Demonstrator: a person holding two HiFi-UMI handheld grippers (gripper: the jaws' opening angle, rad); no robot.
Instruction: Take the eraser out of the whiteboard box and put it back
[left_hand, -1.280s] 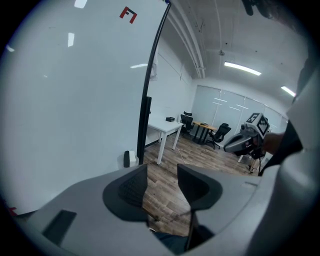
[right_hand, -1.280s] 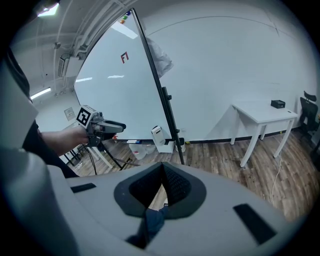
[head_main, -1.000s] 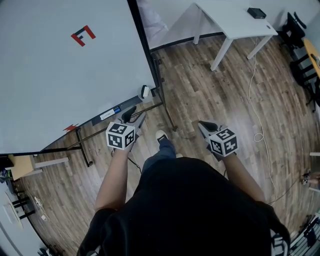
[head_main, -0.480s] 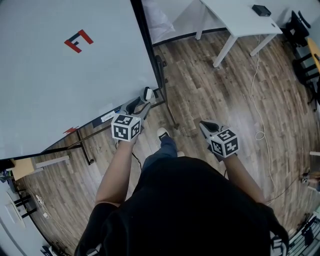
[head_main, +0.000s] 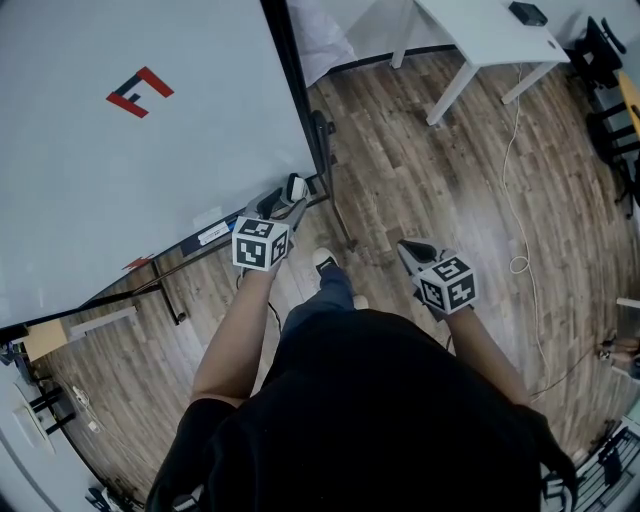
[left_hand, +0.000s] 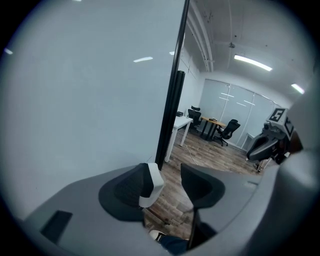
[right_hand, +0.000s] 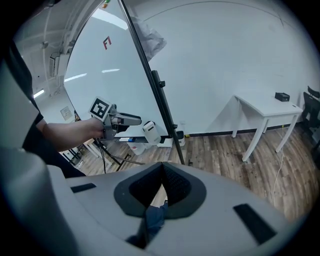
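the wooden floor (head_main: 430, 170) runs under everything, and the whiteboard (head_main: 150, 150) on its black stand fills the left of your head view. a white table (head_main: 480, 35) stands well apart from you, at the far right. a tray (head_main: 215, 232) runs along the whiteboard's bottom edge.

your left gripper (head_main: 281, 203) is raised to the whiteboard's lower right corner, at the right end of that tray. its fingers (left_hand: 127, 192) are spread. your right gripper (head_main: 408, 250) hangs low over the floor, away from the board, pointing towards it. its fingers (right_hand: 175, 187) are pressed together with nothing between them.

the eraser (head_main: 294, 187) is white and stands upright at the right end of the tray, just beside the black post. in the left gripper view it sits between your spread fingers, close against the left one, with open space between it and the right one. whether it rests inside a box there cannot be told.
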